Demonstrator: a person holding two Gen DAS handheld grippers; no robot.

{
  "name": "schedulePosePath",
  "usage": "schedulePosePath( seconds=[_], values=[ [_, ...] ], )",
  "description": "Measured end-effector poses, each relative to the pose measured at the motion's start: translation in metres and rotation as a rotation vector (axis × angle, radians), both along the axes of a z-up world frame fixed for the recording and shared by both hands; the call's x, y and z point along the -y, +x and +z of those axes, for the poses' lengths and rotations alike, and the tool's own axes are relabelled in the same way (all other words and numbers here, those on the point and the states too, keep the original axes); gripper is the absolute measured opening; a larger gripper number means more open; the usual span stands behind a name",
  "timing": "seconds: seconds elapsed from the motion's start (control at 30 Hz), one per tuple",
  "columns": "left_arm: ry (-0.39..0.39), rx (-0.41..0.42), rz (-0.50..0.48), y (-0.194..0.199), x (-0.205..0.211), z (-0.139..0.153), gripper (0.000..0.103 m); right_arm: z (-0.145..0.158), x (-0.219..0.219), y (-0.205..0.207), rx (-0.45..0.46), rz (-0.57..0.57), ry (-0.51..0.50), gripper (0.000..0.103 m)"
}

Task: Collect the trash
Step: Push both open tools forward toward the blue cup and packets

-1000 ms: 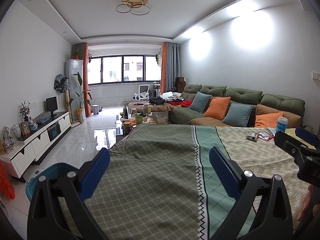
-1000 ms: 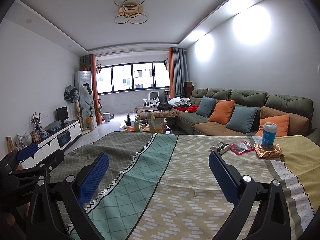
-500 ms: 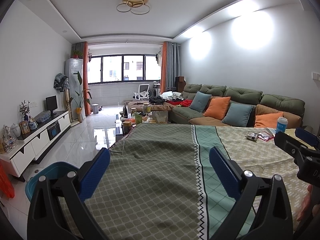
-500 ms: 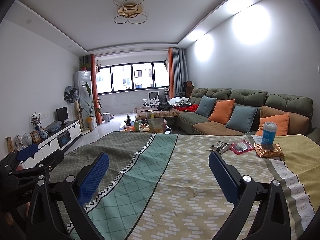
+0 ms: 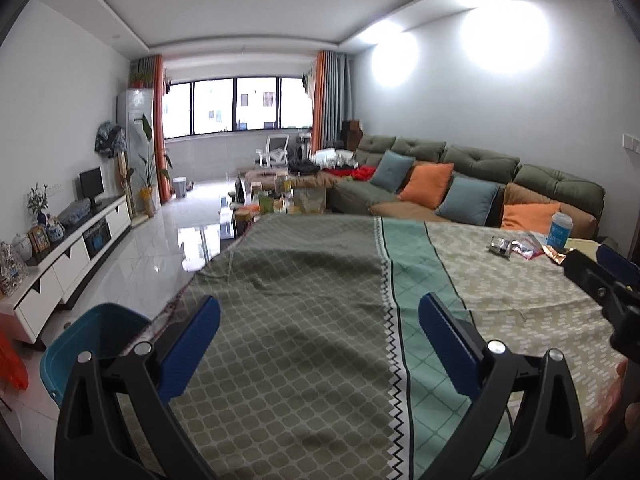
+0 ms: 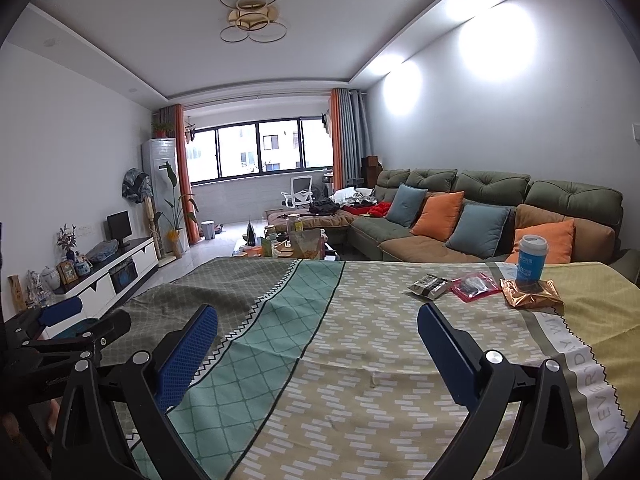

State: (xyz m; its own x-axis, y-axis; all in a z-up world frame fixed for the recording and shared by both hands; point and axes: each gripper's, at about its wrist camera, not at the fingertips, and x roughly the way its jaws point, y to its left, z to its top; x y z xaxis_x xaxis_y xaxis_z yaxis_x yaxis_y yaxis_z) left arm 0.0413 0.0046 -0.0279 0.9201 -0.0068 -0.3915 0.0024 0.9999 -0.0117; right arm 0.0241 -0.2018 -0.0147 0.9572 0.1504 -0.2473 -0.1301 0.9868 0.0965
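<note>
we are holding both grippers' jaws apart and empty over the desk (image 6: 360,360); the wrappers (image 6: 472,286) are lying ahead and right, nearer our right gripper (image 6: 318,354) than our left gripper (image 5: 320,338).

Left wrist view low over the tablecloth's (image 5: 304,320) green end, right wrist view beside it over the beige middle, both facing the window (image 6: 256,152), sharing sofa (image 6: 480,200) and wrappers (image 6: 472,286)

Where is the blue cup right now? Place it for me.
In the right wrist view the blue cup stands upright at the table's far right, on the gold wrapper, right of the red packet.
</note>
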Motion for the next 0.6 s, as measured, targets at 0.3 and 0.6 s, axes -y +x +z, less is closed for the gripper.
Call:
schedulePosePath(
  seconds=[0.3, 0.6],
  values=[
    [0.027, -0.217, 0.008, 0.066, -0.004, -0.012, 0.100, -0.003, 0.031, 0.024, -0.138, -0.029, -0.055, 0.099],
    [0.047, -0.456, 0.033, 0.144, -0.009, -0.041, 0.100, -0.034, 0.101, 0.078, -0.449, -0.106, -0.055, 0.099]
  ],
)
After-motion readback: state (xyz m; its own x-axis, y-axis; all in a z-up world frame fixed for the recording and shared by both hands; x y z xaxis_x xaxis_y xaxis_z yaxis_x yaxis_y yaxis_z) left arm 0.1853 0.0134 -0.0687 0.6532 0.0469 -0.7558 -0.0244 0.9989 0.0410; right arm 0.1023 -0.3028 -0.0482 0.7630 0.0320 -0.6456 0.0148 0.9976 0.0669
